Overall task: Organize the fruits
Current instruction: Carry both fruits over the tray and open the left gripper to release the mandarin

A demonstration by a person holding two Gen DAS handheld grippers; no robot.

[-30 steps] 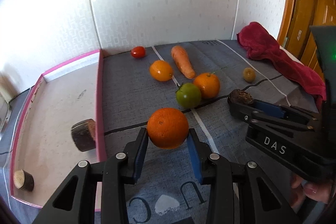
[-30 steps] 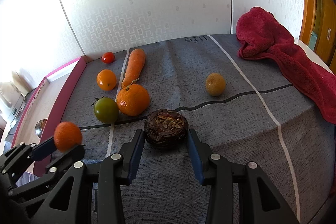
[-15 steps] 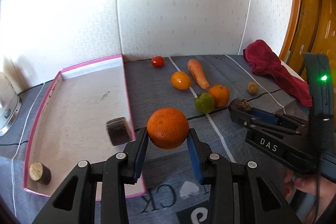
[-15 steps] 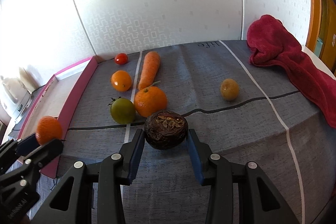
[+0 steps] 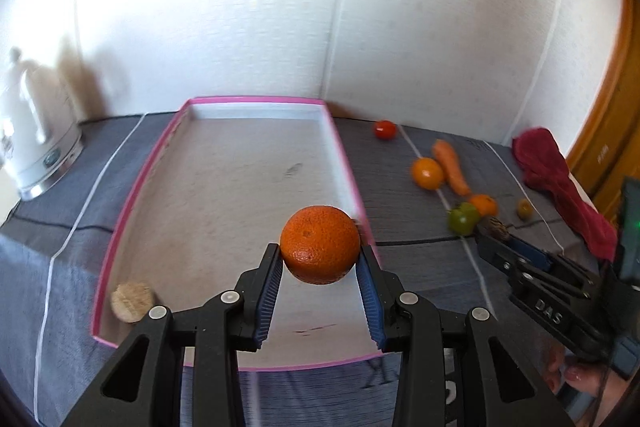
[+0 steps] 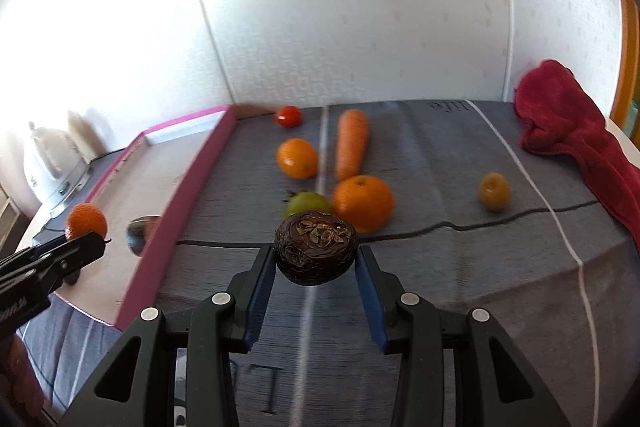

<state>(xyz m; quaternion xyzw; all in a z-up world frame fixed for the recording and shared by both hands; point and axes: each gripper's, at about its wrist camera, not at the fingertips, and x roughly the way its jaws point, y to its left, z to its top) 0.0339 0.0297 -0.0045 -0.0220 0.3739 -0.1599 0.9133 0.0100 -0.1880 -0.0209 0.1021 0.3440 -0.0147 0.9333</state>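
My left fingers (image 5: 319,269) are clenched on a tangerine (image 5: 320,244), blue pads pressing both its sides, and I have it hanging above the pink-rimmed tray (image 5: 347,163), near the tray's right wall. My right fingers (image 6: 316,263) are clamped on a dark, wrinkled fruit (image 6: 316,246) (a dried-out passion fruit, I would guess), which I hold over the grey surface (image 6: 440,287), short of the tray's pink wall.

Working outward from there: inside the tray I can make out only a pale, cork-like round piece (image 5: 132,301) in the near left corner. The right wrist view also shows something shiny and rounded just inside the wall, but I cannot tell what it is. The rest of the tray floor looks bare.

Out on the surface, a cluster waits: a green tomato (image 6: 308,203) touching or just beside a big orange (image 6: 363,202), a smaller orange fruit (image 6: 297,159) beside a carrot (image 6: 351,143), a small red tomato (image 6: 288,115) near the wall, and a yellowish fruit (image 6: 495,191) off on its own toward the red towel (image 6: 576,143).

So I judge the task as barely begun: two fruits are in hand and neither is set down, and several pieces remain loose. The carrot may not belong with the fruits at all; that call is still ahead of me.
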